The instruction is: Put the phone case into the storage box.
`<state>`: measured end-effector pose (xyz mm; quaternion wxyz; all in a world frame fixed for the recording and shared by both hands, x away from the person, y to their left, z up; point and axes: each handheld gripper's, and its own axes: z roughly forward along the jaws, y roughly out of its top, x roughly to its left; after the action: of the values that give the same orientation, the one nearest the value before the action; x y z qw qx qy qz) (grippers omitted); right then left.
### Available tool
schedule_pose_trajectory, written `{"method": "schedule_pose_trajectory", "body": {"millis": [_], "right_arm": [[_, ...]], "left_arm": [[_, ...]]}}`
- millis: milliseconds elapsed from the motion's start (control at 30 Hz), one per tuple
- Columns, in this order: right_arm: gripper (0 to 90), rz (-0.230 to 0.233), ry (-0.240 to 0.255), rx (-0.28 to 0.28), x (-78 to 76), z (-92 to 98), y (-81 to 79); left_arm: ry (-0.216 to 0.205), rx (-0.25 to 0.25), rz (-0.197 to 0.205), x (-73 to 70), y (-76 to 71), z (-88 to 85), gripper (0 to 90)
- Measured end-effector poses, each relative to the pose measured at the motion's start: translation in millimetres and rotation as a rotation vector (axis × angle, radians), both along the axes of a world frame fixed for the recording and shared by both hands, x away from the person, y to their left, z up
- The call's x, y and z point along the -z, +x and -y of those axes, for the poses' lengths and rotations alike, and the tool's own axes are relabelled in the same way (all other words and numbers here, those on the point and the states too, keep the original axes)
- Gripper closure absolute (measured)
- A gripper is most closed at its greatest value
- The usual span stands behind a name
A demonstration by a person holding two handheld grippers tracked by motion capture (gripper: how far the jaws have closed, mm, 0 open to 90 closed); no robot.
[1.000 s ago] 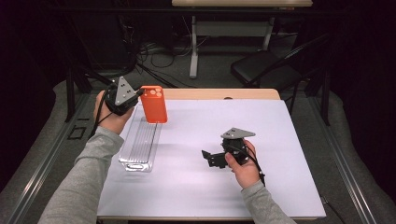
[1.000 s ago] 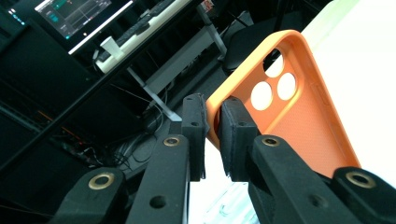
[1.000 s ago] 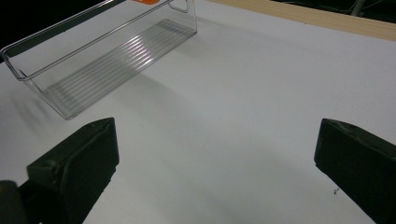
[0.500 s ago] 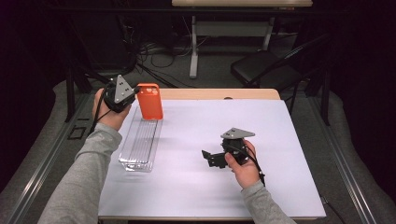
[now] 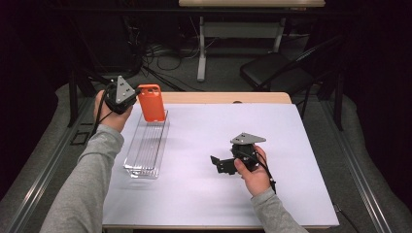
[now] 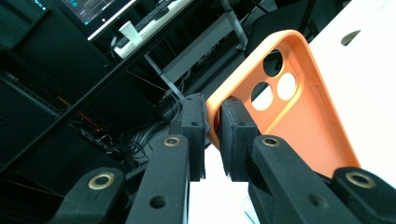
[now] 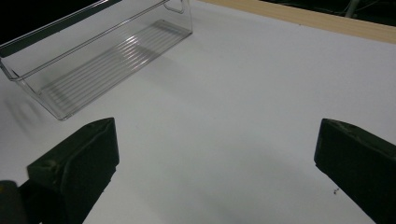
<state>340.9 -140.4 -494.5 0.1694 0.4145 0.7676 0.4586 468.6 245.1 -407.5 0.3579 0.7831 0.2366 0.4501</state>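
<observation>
While clamped by its edge in left gripper point(image 6: 212, 128): orange phone case point(image 5: 151, 102) with three camera holes, upper left, long axis upright. Right gripper point(image 7: 215, 154) jaws wide apart.

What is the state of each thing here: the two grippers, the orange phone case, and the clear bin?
left gripper: shut on the phone case's edge, raised.
right gripper: open, holding nothing, low over the table.
orange phone case: held in the air, upright over the bin's far end.
clear bin: standing on the table, nothing lying inside.
</observation>
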Motion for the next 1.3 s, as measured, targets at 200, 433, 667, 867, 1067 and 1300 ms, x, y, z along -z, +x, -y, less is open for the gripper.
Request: {"method": "schedule_pose_trajectory", "body": {"millis": [200,433,667,867,1067,1300], "right_arm": [[0.0,0.007,-0.006,0.003,0.2,1.0,0.4],[0.0,0.013,-0.009,0.002,0.4,1.5,0.3],[0.0,0.020,-0.010,-0.001,1.4,1.5,0.1],[0.0,0.025,-0.015,-0.005,2.2,1.9,0.1],[0.0,0.024,-0.015,-0.003,2.9,1.9,0.0],[0.0,0.025,-0.013,0.002,4.3,3.3,0.7]], "left_arm": [[0.002,-0.006,0.006,1.7,4.9,-3.6,81.5],[-0.002,-0.008,0.009,5.5,10.4,-6.5,81.6],[0.001,-0.009,0.001,11.0,16.2,-5.8,81.5],[0.008,-0.006,-0.001,15.8,21.4,-5.1,81.5],[0.015,-0.004,-0.008,22.5,28.0,-6.0,81.5],[0.034,0.002,-0.008,28.8,32.6,-7.1,81.6]]}}
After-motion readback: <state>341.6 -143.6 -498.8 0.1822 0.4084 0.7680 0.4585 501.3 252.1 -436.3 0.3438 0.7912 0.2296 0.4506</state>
